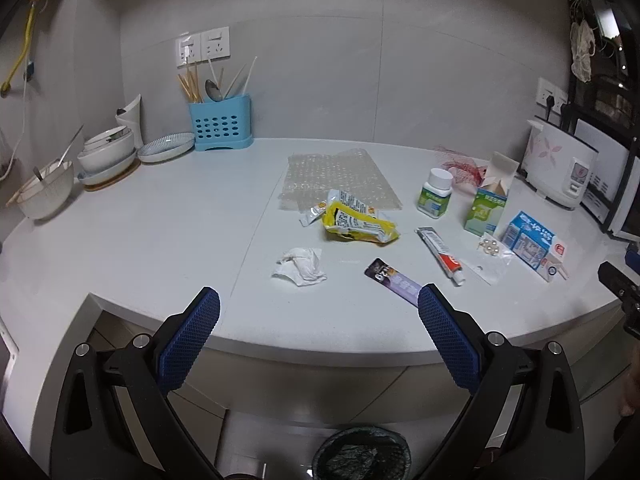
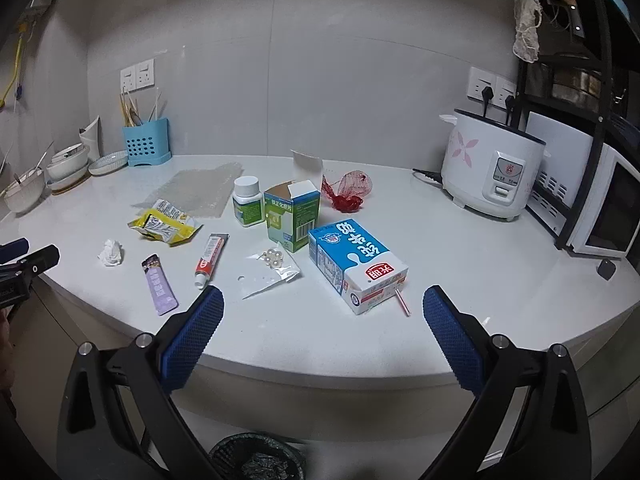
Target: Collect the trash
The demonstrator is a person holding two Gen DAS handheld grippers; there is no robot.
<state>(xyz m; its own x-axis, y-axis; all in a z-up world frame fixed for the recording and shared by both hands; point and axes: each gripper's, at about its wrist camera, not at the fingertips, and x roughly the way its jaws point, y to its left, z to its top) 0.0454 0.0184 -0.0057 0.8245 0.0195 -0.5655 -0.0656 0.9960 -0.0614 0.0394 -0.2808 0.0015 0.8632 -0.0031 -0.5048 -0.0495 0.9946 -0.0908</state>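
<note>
Litter lies across the white counter (image 1: pixel 160 240): a crumpled tissue (image 1: pixel 299 266), a yellow snack wrapper (image 1: pixel 356 222), a purple sachet (image 1: pixel 394 280), a toothpaste tube (image 1: pixel 440 250), a sheet of bubble wrap (image 1: pixel 340 178). A blue milk carton (image 2: pixel 356 264) with a straw lies on its side; beside it are a green box (image 2: pixel 294 216), a white pill bottle (image 2: pixel 248 202), a clear bag of beads (image 2: pixel 272 268) and red netting (image 2: pixel 348 192). My left gripper (image 1: pixel 319 304) hangs open before the counter edge, near the tissue. My right gripper (image 2: pixel 323 306) is open, just short of the milk carton.
A dark bin (image 1: pixel 362 454) stands on the floor under the counter edge. A blue utensil holder (image 1: pixel 221 122), stacked bowls (image 1: pixel 106 154) and a plate sit at the back left. A rice cooker (image 2: pixel 492 168) and a microwave (image 2: pixel 604 208) stand at the right.
</note>
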